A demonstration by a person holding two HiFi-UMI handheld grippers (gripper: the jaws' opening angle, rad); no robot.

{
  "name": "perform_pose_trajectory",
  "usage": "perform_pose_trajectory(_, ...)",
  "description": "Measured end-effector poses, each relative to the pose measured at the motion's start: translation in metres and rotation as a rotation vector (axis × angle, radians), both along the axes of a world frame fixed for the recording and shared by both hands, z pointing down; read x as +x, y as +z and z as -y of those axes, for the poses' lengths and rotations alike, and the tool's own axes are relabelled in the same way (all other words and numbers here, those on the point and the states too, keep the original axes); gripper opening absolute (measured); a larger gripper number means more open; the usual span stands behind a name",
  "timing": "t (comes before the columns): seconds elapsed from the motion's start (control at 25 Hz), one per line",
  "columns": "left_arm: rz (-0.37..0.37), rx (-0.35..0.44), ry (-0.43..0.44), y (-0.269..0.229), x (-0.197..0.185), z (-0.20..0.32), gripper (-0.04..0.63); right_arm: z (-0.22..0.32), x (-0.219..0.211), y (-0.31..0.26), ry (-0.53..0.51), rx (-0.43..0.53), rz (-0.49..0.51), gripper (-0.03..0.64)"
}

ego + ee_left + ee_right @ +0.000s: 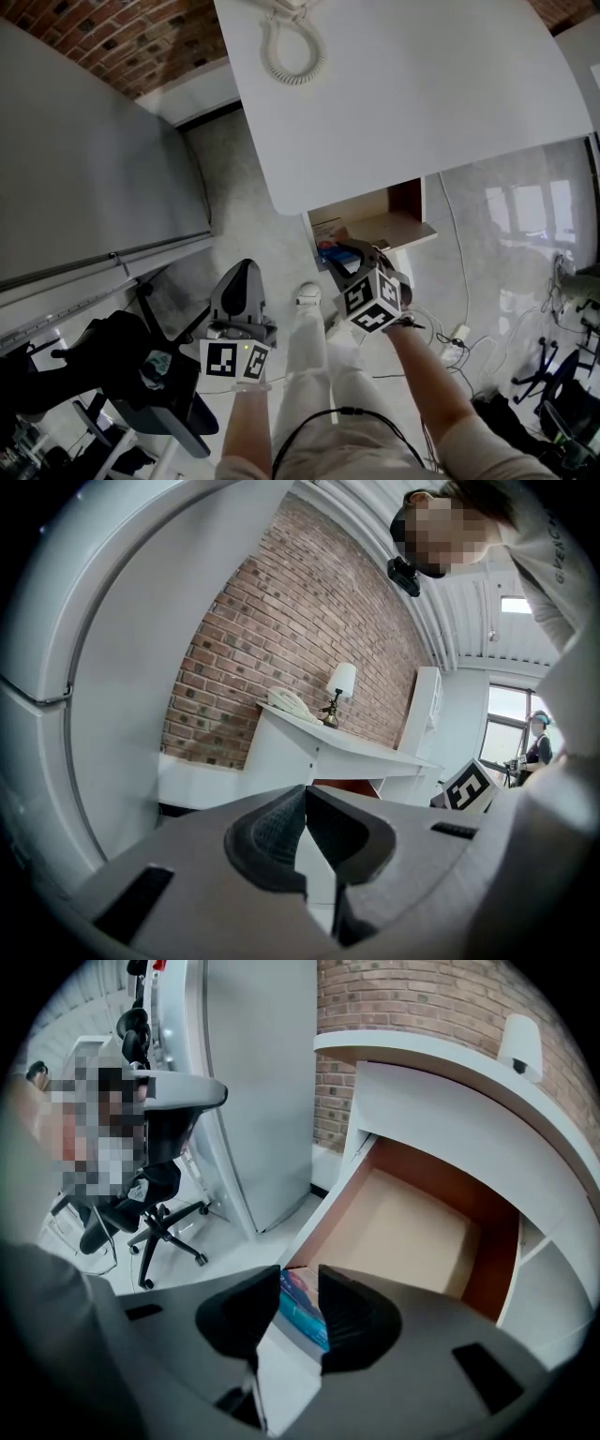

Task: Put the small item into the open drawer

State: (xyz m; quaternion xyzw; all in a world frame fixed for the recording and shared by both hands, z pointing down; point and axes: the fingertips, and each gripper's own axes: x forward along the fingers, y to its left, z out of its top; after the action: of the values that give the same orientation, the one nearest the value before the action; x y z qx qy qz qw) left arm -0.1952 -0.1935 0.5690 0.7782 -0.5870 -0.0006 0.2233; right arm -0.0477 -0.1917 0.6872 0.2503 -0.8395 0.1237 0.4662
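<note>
I see my right gripper [300,1283] just over the front edge of the open drawer [412,1232]. Its two jaws stand apart. In the gap between them I see the small blue item [305,1314]. It lies in the drawer's front corner, close to the front wall, and the pads do not press on it. The drawer is brown inside and sticks out of a white desk [441,1101]. Behind the drawer is a brick wall [422,997]. Left of the drawer stands a tall grey cabinet [258,1082]. Further left is a black chair [159,1213] on wheels.
</note>
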Motion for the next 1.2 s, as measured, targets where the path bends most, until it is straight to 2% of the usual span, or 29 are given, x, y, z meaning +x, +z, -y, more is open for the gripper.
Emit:
perform_pose_trajectory(0.16, 0.003, 0.005, 0.005, -0.004, 0.005, -0.003, 0.006, 0.001, 0.004, -0.011, 0.032, 0.025, 0.039, 0.086)
perform_pose_trajectory(0.32, 0.003, 0.012, 0.013, -0.008, 0.012, -0.006, 0.005, 0.001, 0.010, -0.024, 0.050, 0.061, 0.074, 0.008)
perform_pose_trajectory(0.6, 0.002, 0.025, 0.035, -0.021, 0.025, -0.013, 0.005, -0.005, 0.021, -0.050, 0.094, 0.092, 0.154, 0.006)
perform_pose_trajectory(0.76, 0.005, 0.034, 0.048, -0.031, 0.032, -0.017, 0.005, -0.008, 0.032, -0.071, 0.172, 0.105, 0.238, 0.006)
perform_pose_trajectory(1.2, 0.017, 0.080, 0.052, -0.068, 0.036, -0.027, 0.005, -0.005, 0.060, -0.135, 0.275, 0.205, 0.364, 0.006)
